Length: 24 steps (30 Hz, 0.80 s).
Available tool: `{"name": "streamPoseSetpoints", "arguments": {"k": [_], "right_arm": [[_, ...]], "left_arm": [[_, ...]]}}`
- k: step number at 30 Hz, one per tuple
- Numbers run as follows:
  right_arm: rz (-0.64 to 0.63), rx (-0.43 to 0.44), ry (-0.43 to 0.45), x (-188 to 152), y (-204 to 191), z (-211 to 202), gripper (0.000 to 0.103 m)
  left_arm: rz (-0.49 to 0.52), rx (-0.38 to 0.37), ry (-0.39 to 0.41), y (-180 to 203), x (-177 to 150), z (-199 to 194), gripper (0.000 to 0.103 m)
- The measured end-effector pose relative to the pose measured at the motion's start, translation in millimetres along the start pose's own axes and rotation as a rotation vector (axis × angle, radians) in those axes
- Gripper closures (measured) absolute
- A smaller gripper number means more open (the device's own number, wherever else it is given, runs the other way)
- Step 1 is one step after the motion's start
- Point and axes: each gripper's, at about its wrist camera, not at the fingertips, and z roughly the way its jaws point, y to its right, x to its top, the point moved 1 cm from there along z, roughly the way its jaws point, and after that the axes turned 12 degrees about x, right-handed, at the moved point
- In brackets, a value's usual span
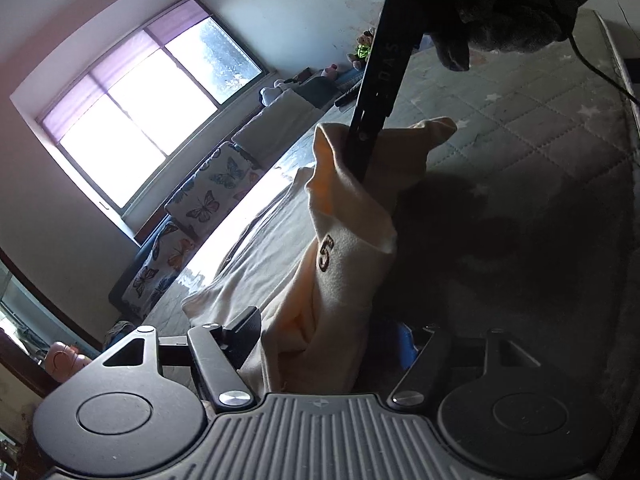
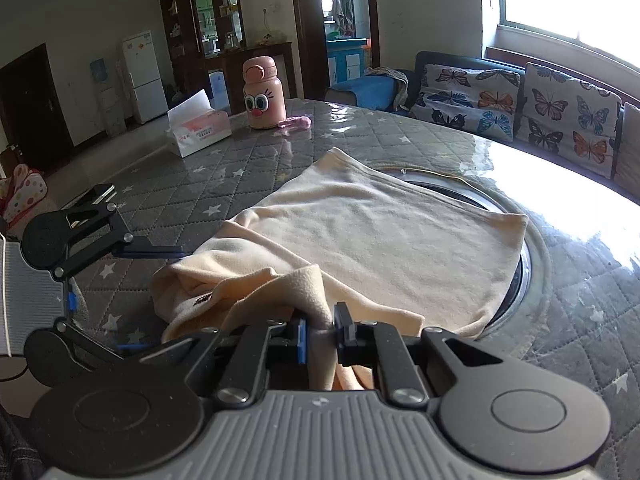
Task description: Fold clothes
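A: Starting nearest, how many claws do we count?

B: Two. Our right claw (image 2: pixel 320 330) sits at the bottom of its own view, black metal links, with one blue pad and one black pad pinched tight on a bunched fold of the cream garment (image 2: pixel 360 232). Our left claw (image 1: pixel 332 340) stands wide, and the cloth rises between its fingers; we cannot quite tell whether either pad touches it, since the right finger is lost in shadow.

A: And the clothes?

B: One garment only. It is soft, matte, fleece-like, pale cream, with a dark stitched figure "5" (image 1: pixel 326 259) on the raised part. The near end is lifted and crumpled into folds; the far part lies flat and roughly square on the table (image 2: pixel 200 184).

A: What is the table like?

B: It has a grey quilted cover stitched in diamonds and dotted with small white stars, under a glossy clear sheet that glares near the window. One round, dark-rimmed inset (image 2: pixel 524 256) shows partly under the garment.

A: Farther back?

B: One tissue box (image 2: pixel 198 132), white and pink, with a sheet sticking up. One pink bottle (image 2: pixel 262 94) with cartoon eyes, rounded and smooth, and beside it one small pink cloth (image 2: pixel 296 123). Beyond the table edge we count two butterfly-print cushions (image 2: pixel 466 98) on a dark sofa, and one white fridge (image 2: pixel 144 76) by the far wall.
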Motion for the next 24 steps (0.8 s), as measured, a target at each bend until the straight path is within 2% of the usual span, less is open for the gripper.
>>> {"name": "streamPoseSetpoints", "arguments": {"k": [3,5,7,9,12,16,24], "right_arm": [[0.0,-0.005,0.004,0,0,0,0.091],[0.0,-0.009,0.006,-1,1,0,0.091],[-0.002,-0.013,0.007,-2,0,0,0.091],[-0.006,-0.015,0.01,-4,-1,-1,0.091],[-0.019,-0.018,0.017,-6,-6,-1,0.092],[-0.031,-0.017,0.029,-8,-13,-6,0.093],[-0.063,0.018,0.052,-15,-37,-33,0.093]], "left_arm": [[0.011,0.036,-0.01,2,2,8,0.034],[0.005,0.058,-0.022,-1,1,12,0.043],[-0.018,0.057,-0.034,-7,-2,11,0.062],[-0.03,0.046,-0.041,-13,-7,9,0.074],[-0.047,0.024,-0.039,-20,-10,5,0.085],[-0.053,-0.002,-0.022,-26,-10,-6,0.088],[-0.096,-0.114,-0.006,-50,-8,-51,0.09]]}}
